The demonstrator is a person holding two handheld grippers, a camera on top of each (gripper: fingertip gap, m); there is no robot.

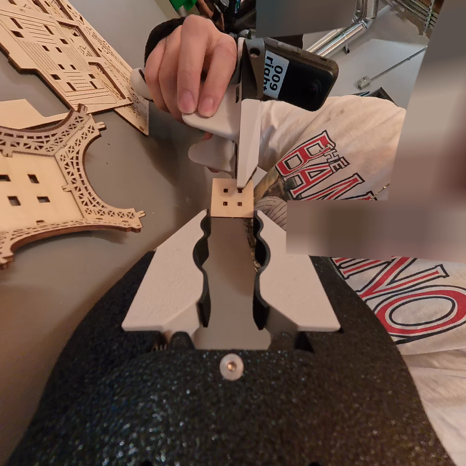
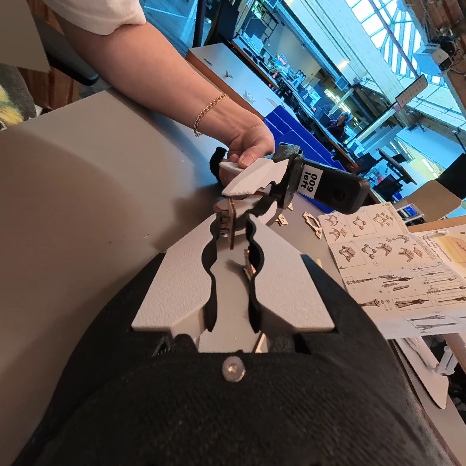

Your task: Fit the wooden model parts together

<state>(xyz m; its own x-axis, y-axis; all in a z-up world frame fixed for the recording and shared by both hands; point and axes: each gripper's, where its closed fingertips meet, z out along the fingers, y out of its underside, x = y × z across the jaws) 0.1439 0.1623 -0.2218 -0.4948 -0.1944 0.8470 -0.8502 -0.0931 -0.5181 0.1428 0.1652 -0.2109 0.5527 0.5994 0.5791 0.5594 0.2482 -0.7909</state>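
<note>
Holding a small square wooden plate (image 1: 232, 199) at its near edge, the left gripper (image 1: 232, 214) presents the part flat, its four square slots facing up. Its fingertips are closed on the plate's two side edges. Above the plate's far edge, the right gripper (image 1: 240, 185) comes down nearly vertical, its narrow tip touching the plate just beside the far-right slot. In the right wrist view the plate (image 2: 231, 227) appears edge-on between this gripper's fingers (image 2: 254, 227), which stand fairly close together; a small lattice-cut wooden piece (image 2: 223, 223) sits against the plate's left face, by the left finger. Whether the right gripper (image 2: 230, 222) actually pinches that piece or only presses it cannot be told.

Step in hand, as judged: seating a small tabbed piece into the plate's slots, both tools working off the grey table (image 1: 156, 164). Left of the plate lies the partly built arched tower base (image 1: 50, 176), and beyond that a cut-out parts sheet (image 1: 63, 55). To the right of the plate, in the right wrist view, an instruction sheet (image 2: 393, 264) and loose wooden bits (image 2: 312, 224) rest on the table.

The next move probably calls for aligning tabs squarely with slots, then a straight, gentle push while the left gripper steadies the plate; thin plywood tabs may snap if forced at an angle.
</note>
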